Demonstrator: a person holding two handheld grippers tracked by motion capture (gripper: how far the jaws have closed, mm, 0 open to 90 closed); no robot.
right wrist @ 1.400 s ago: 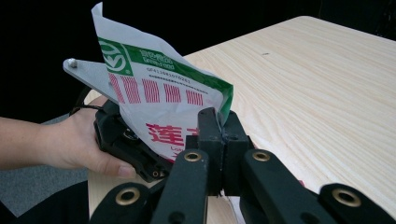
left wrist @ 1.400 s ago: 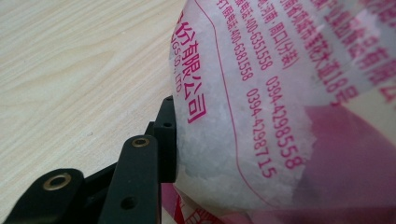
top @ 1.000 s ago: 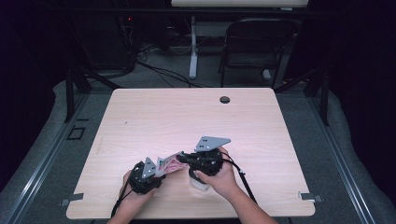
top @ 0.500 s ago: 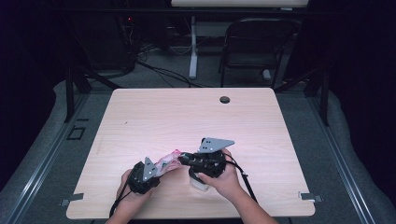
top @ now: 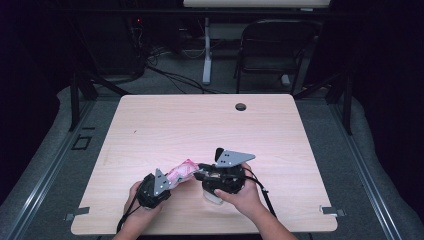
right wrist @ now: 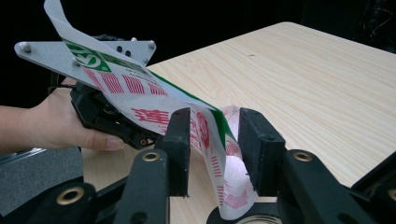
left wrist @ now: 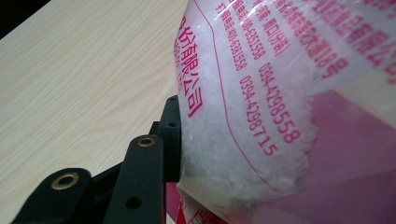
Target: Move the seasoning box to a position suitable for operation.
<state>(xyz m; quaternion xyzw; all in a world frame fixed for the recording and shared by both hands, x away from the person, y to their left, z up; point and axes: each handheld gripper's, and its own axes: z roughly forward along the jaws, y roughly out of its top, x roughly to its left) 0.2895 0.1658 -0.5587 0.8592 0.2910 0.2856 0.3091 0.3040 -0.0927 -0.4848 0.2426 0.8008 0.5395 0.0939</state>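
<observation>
Right gripper view: my right gripper (right wrist: pixel 215 154) has just been opening, its jaws slack around the bag (right wrist: pixel 154 107); my left gripper (top: pixel 167 181), at nine o'clock, apparently clamps it, so I regrip lower.

The plastic bag (left wrist: pixel 261 93) bears pink Chinese print and numbers "0394-4298558", "0394-4298715".

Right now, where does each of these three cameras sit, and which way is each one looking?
High view: above the person's side, looking forward and down at the pale wooden table; forearms, both hands show.
Left gripper view: rides the left gripper, facing the clear plastic bag with pink print; one black finger presses it.
Right gripper view: rides the right gripper, its fingers just opened around the bag, left hand beyond.
All share the bag.
</observation>
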